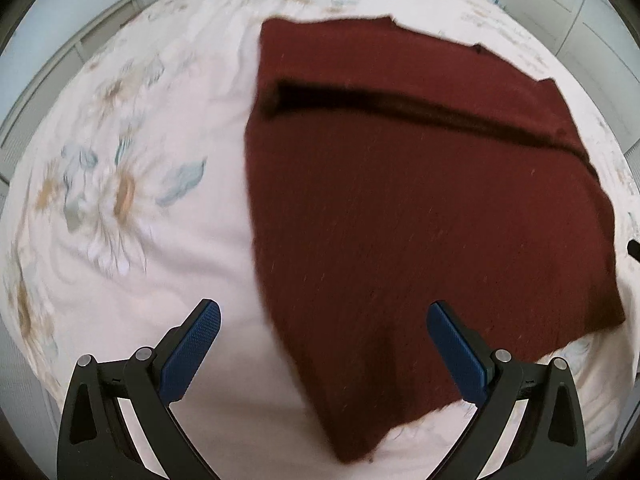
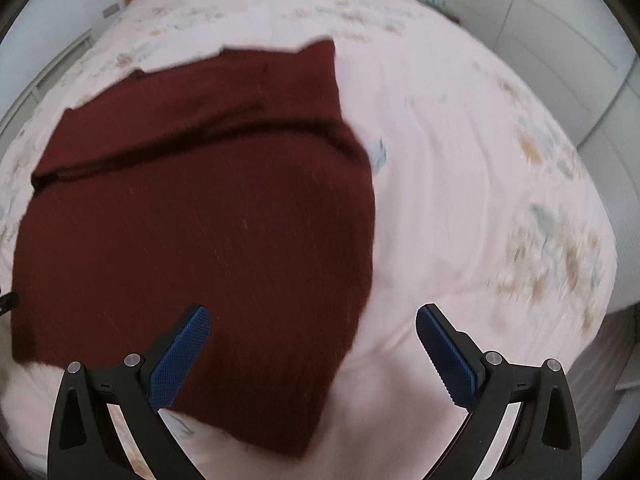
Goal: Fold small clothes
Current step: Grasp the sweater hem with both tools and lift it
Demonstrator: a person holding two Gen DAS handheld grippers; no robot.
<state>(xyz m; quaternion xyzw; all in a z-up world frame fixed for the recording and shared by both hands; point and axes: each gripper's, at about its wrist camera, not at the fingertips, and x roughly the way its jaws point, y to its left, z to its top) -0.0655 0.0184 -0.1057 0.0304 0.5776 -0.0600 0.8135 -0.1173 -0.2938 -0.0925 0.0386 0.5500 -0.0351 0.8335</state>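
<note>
Maroon garment lies flat on the bed, already folded across once. Both claws hover spread and empty: left claw over its near-left corner, right claw over the near-right, equally close.

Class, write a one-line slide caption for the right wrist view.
Open right claw above a dark red knitted garment lying on a floral bedspread.

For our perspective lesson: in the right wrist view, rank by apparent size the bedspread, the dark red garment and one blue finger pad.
1. bedspread
2. dark red garment
3. blue finger pad, though nearness to the camera enlarges it.
</note>
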